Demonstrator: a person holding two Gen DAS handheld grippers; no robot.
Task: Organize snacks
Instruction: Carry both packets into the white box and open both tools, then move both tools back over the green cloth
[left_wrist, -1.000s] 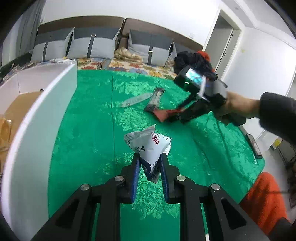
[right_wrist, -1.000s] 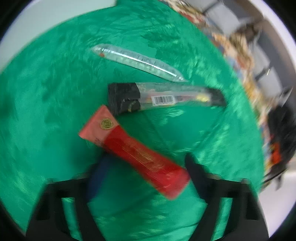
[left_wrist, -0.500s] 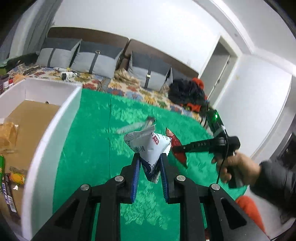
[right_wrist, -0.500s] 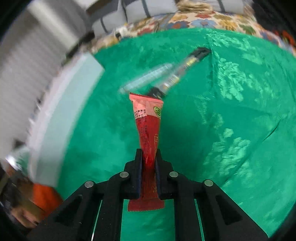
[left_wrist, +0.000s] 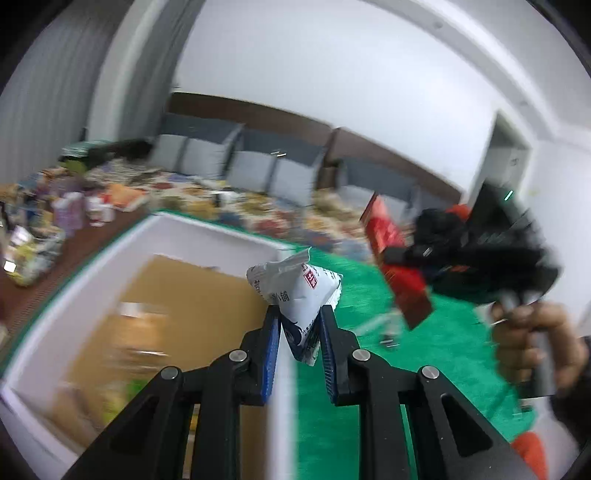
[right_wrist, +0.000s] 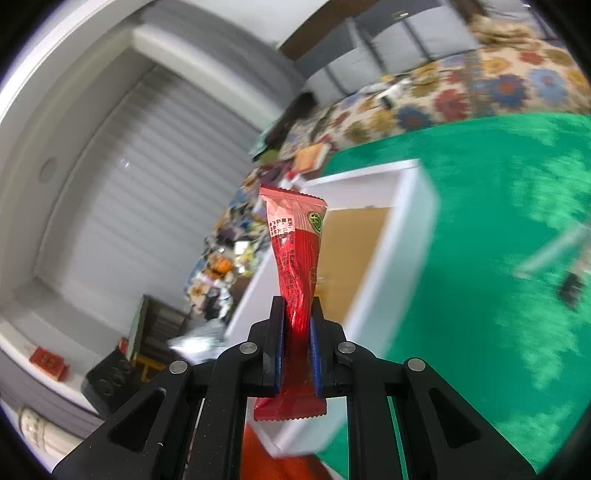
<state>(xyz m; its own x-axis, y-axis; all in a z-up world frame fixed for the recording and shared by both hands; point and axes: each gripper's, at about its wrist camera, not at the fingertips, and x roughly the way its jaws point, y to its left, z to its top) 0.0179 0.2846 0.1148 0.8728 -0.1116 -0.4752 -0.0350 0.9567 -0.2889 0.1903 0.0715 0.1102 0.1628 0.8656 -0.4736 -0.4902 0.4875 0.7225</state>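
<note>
Landmark: white box (left_wrist: 207, 236) with cardboard-brown floor, standing on the green cloth (left_wrist: 369, 291). Left gripper (left_wrist: 298, 325): jaws nearly closed, pinching a white snack packet (left_wrist: 295, 291), held in the air above the box's near corner wall. Right gripper (right_wrist: 296, 332): jaws fully closed on a red snack stick (right_wrist: 295, 258), upright, held above the box's rim. Right hand (left_wrist: 524, 343) grips its handle, to the right of the box. Two more packets, blurred, lie on the cloth beyond the box (right_wrist: 546, 254).
</note>
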